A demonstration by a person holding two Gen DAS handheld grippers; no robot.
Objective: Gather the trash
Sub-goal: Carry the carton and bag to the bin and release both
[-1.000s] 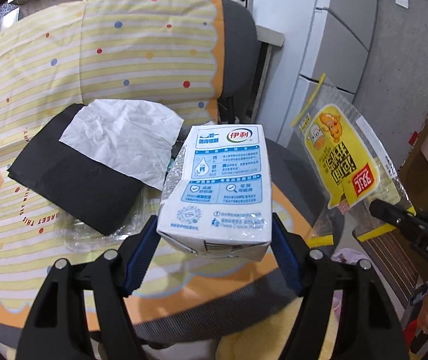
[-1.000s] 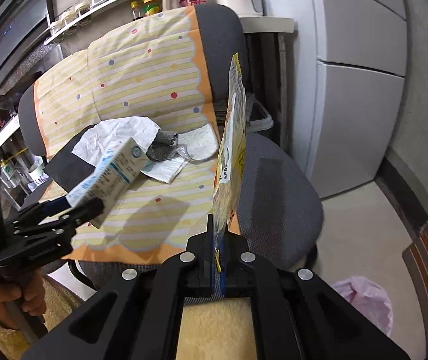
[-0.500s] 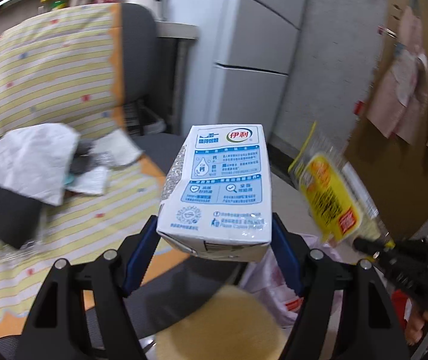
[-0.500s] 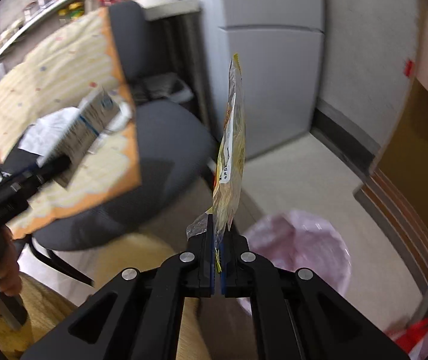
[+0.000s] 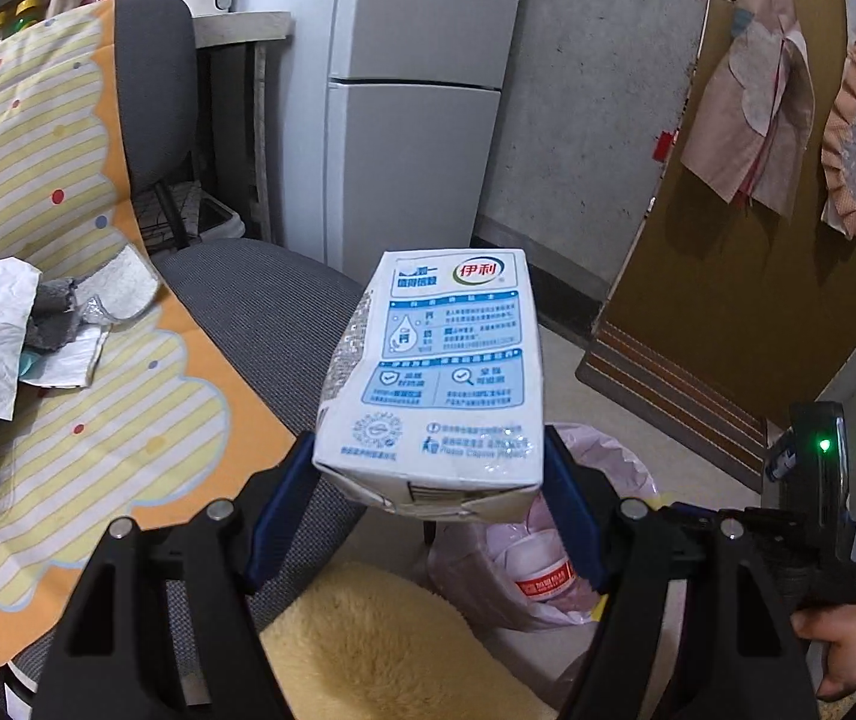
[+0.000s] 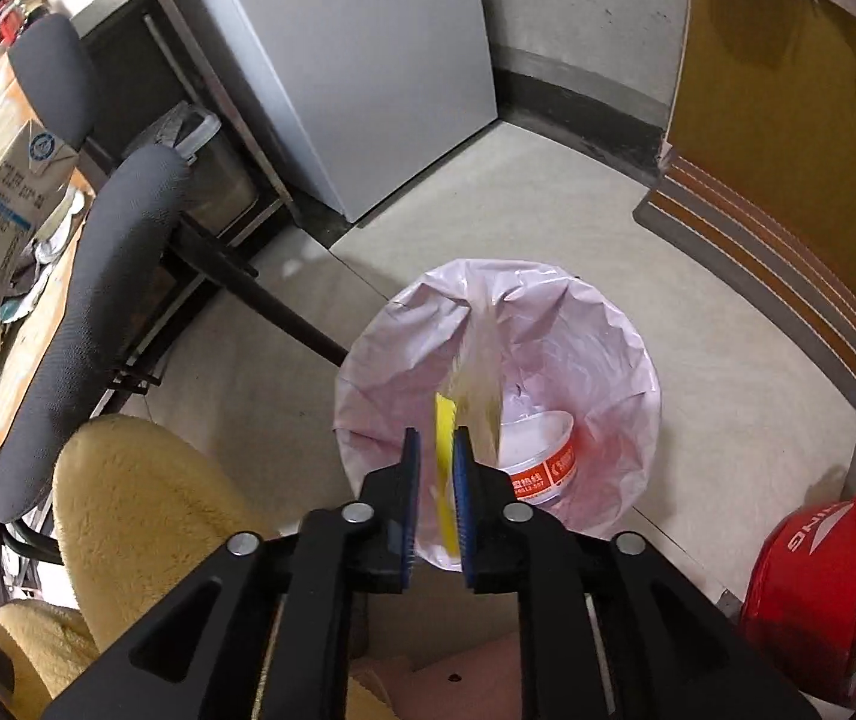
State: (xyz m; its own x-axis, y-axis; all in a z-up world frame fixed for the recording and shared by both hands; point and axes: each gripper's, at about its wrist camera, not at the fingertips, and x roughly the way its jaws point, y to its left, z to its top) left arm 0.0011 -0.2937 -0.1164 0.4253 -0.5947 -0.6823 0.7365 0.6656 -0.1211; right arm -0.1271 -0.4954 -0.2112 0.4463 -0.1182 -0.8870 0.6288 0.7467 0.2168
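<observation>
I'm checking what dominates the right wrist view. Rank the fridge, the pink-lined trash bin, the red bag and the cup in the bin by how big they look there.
1. fridge
2. pink-lined trash bin
3. red bag, cut off by the frame and nearer the camera, so unsure
4. cup, partly hidden

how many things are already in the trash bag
1 that shows: a white tub with a red label at the bottom of the pink bag. The yellow wrapper is just dropping in; more may hide beneath.
</observation>
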